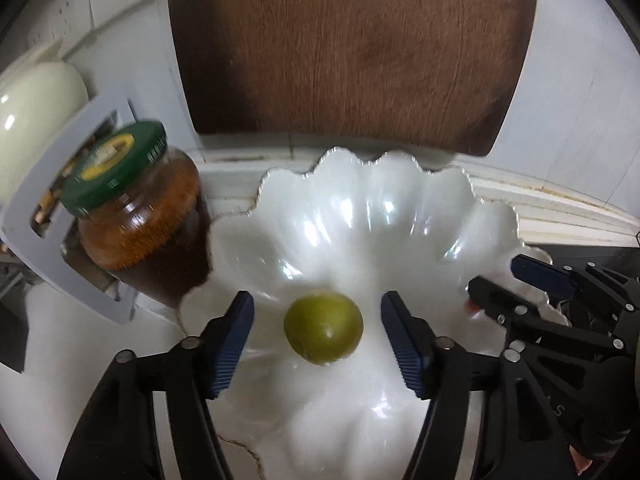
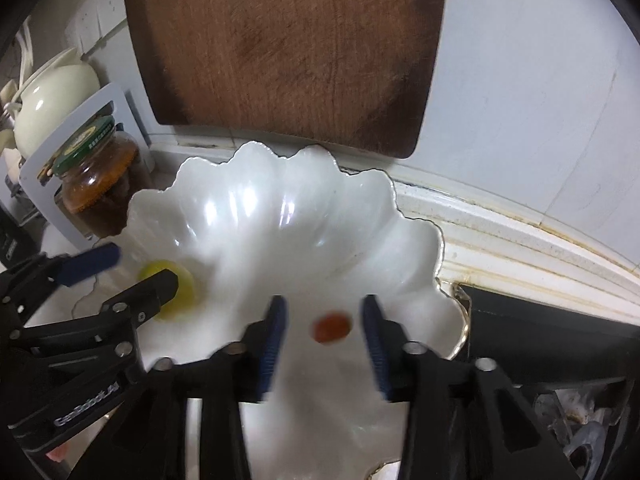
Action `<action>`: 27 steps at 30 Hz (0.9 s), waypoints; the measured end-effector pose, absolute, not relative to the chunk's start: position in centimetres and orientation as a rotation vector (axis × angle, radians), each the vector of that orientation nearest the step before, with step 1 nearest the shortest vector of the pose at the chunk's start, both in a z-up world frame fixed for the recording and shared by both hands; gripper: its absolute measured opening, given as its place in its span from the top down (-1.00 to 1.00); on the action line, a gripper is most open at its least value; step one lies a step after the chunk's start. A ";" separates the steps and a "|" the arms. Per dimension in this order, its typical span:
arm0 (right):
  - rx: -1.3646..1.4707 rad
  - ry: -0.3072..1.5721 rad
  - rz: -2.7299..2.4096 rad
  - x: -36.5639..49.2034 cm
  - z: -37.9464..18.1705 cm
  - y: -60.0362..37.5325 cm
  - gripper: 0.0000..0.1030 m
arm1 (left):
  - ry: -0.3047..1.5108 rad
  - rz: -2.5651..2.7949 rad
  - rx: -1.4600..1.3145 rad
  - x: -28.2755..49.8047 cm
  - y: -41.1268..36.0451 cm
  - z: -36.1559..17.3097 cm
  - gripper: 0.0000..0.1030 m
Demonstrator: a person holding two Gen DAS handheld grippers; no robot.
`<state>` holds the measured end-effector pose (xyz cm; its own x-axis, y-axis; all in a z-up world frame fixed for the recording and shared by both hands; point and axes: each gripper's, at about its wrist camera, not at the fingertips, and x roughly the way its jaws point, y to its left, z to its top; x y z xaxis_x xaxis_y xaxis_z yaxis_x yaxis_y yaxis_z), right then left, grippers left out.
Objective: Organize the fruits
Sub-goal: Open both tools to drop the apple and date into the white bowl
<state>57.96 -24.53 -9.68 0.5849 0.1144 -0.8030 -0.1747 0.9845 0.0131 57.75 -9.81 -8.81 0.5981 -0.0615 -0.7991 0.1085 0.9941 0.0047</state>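
Observation:
A white scalloped bowl (image 1: 360, 216) holds a round green fruit (image 1: 323, 327). My left gripper (image 1: 318, 338) is open, its blue pads on either side of the green fruit with gaps on both sides. The bowl also shows in the right wrist view (image 2: 280, 208), where a small red fruit (image 2: 332, 327) sits blurred between the open fingers of my right gripper (image 2: 325, 338). The left gripper (image 2: 132, 276) partly covers the green fruit (image 2: 176, 280) there. The right gripper (image 1: 516, 284) enters the left view at the bowl's right edge.
A wooden cutting board (image 1: 352, 48) leans on the wall behind the bowl. A glass jar with a green lid (image 1: 136, 216) stands left of the bowl, beside a grey frame (image 1: 44, 216) and a cream teapot (image 1: 32, 104). A dark stove edge (image 2: 552, 320) lies to the right.

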 end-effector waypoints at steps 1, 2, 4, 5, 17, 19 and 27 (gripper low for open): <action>-0.066 0.933 0.166 57.9 -9.5 -24.7 0.06 | 0.920 -0.093 0.060 57.6 -9.7 -8.5 -0.28; -0.062 0.932 0.166 57.8 -9.3 -24.9 0.06 | 0.914 -0.090 0.059 57.4 -9.6 -8.1 -0.30; -0.059 0.914 0.156 57.4 -8.7 -25.3 0.06 | 0.897 -0.078 0.054 56.8 -9.2 -7.5 -0.38; -0.058 0.903 0.150 57.1 -8.3 -25.4 0.06 | 0.885 -0.072 0.057 56.5 -9.1 -7.1 -0.42; -0.104 0.747 0.162 50.2 -2.5 -25.0 0.05 | 0.716 -0.042 0.093 49.6 -7.9 -2.0 -0.73; -0.106 0.710 0.158 48.6 -1.6 -25.0 0.05 | 0.690 -0.043 0.089 48.2 -7.6 -1.1 -0.78; -0.079 0.628 0.141 43.1 0.9 -24.9 -0.13 | 0.592 -0.045 0.105 42.8 -6.7 1.3 -0.84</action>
